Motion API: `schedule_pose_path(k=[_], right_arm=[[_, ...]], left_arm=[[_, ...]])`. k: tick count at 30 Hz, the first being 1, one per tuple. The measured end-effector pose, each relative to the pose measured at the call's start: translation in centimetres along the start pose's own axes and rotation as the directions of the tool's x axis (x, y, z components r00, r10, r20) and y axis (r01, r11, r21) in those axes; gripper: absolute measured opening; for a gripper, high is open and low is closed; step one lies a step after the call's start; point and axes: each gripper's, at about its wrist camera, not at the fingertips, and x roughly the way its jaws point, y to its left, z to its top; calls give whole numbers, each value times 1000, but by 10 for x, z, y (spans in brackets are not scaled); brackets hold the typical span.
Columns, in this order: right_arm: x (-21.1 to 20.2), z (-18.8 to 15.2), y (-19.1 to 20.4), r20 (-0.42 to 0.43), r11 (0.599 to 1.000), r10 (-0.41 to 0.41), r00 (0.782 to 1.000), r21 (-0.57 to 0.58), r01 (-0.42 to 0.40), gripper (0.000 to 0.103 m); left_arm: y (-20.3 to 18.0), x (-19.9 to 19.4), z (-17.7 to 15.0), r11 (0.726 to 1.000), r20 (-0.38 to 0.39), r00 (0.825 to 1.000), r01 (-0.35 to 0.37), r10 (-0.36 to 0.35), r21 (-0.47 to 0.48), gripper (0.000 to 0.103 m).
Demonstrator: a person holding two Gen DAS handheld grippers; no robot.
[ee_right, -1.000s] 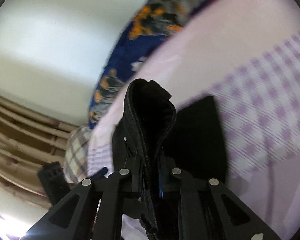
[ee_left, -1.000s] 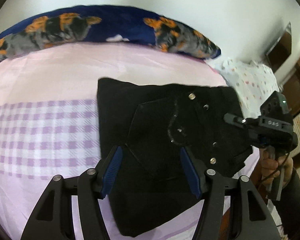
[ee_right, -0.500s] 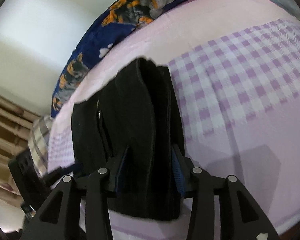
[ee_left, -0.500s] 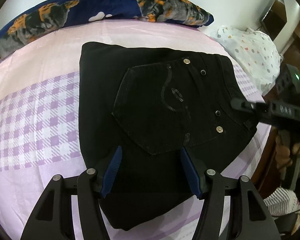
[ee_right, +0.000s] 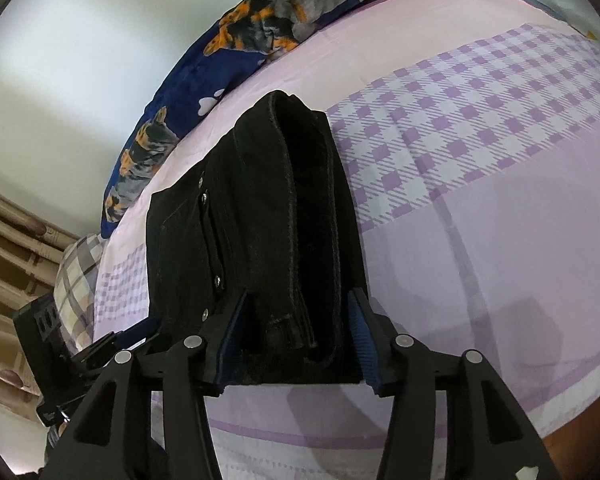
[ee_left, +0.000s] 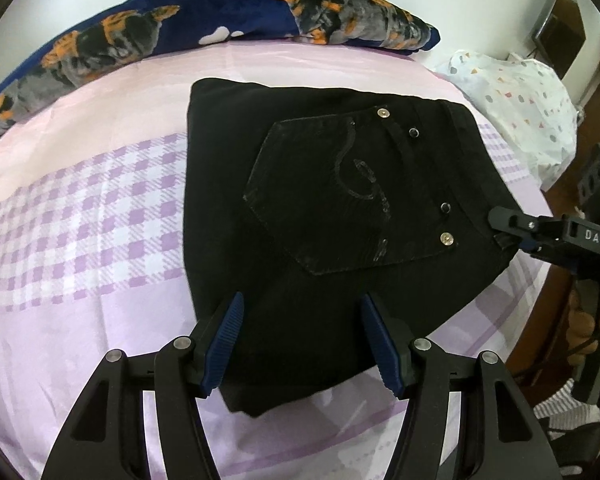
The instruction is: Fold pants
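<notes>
Fingers [ee_left: 230, 340] of the left gripper [ee_left: 300, 340], with blue ribbed pads, stand well apart above the near part of the pants [ee_left: 340, 208]; nothing is pinched between them. Fingers [ee_right: 360, 336] of the right gripper [ee_right: 296, 340] are opening: the waistband end of the pants [ee_right: 260, 220] sits between the pads, which stand just beside the cloth on either side without pressing it. From the left wrist, the right gripper [ee_left: 516, 232] shows at the right edge of the pants, its tips at the waistband corner, a hand [ee_left: 588, 320] below it.

Pants: black, folded into a compact block, lying flat on the bed sheet [ee_left: 100, 220], back pocket uppermost with stitched ornament and metal studs. Sheet: pink with a band of purple checks, which the pants partly cover. Blanket [ee_left: 220, 16]: dark blue with an orange-and-grey dog print, rolled along the far edge of the bed against a white wall. Spotted white cloth [ee_left: 520, 96]: at the far right, beyond the pants, apart from them.
</notes>
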Motion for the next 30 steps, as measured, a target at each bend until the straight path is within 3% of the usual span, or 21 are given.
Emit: schedule_pose_path(k=[3,7,23,30], right_arm=[[-2,-3,0,8,1000,-22,1000,13,22,56],[-2,-4,0,5,999,-26,1000,18,26,57],[4,9,-3,-60,996,-37,998,-85,32,66],[6,12,-4,-68,997,-25,997,-81,19,67]], left_arm=[[-5,-7,-4,998,18,998,-65,64,11,62],[-5,-17,-9,992,47,991,-122,122,9,62],[22,-21,-6,982,38,983,-177,179,-59,64],[35,-19,-4,985,29,989,-142,146,-97,64]])
